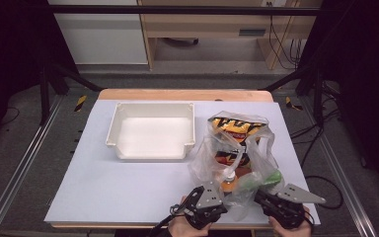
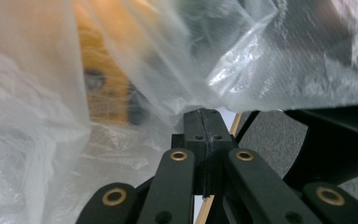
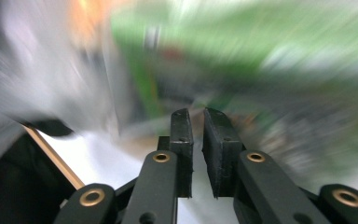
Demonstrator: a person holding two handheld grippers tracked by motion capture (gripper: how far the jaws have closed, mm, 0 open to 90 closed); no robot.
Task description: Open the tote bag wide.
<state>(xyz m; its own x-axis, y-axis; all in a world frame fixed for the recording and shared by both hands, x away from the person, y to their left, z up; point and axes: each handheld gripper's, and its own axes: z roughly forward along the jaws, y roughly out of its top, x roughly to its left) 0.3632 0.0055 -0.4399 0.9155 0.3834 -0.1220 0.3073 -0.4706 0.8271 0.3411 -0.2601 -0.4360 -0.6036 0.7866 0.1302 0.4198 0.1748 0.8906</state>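
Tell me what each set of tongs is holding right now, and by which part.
Left tongs: shut on the clear plastic bag, pinching its near edge film. Right tongs: slightly apart at the bag, nothing visibly pinched.

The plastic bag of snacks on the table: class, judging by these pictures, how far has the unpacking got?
Nothing looks unpacked yet: the white tray holds nothing, and the snack packets sit inside the plastic bag. In hand: the left gripper is shut at the bag's near edge, seemingly pinching the film, while the right gripper, jaws slightly apart, sits at the green packet. Left, probably: opening the bag and moving everything out.
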